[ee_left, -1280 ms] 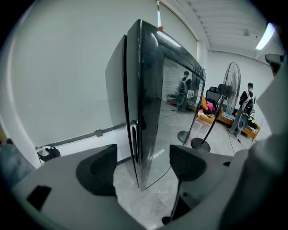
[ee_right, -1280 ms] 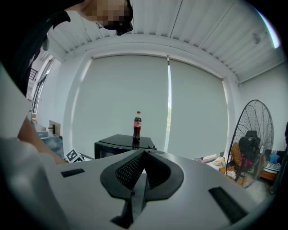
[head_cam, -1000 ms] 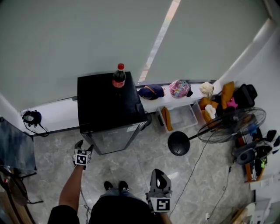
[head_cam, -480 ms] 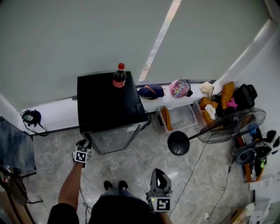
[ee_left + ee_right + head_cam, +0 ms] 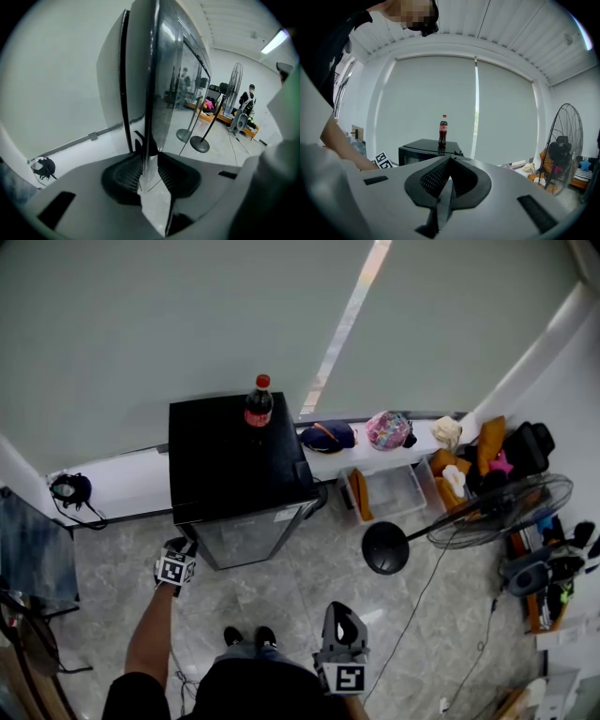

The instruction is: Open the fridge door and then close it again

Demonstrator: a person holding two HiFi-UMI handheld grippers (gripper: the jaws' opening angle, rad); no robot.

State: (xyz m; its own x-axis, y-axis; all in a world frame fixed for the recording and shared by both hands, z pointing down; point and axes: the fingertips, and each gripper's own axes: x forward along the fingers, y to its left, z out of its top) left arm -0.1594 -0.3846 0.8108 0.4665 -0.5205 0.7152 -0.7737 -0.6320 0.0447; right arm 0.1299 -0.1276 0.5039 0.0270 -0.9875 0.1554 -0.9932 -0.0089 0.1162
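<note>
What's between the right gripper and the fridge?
Nothing but bare floor tiles. The head view shows the right gripper standing well back from the fridge with that stretch clear.

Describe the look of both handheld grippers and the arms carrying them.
The left gripper and the right gripper each have a light grey moulded body, black ribbed pads on the tongs, and a cube of black-and-white square markers. No cables show. The left arm is bare below a short dark sleeve. The left tongs are closing, the black fridge's glass door between them.
</note>
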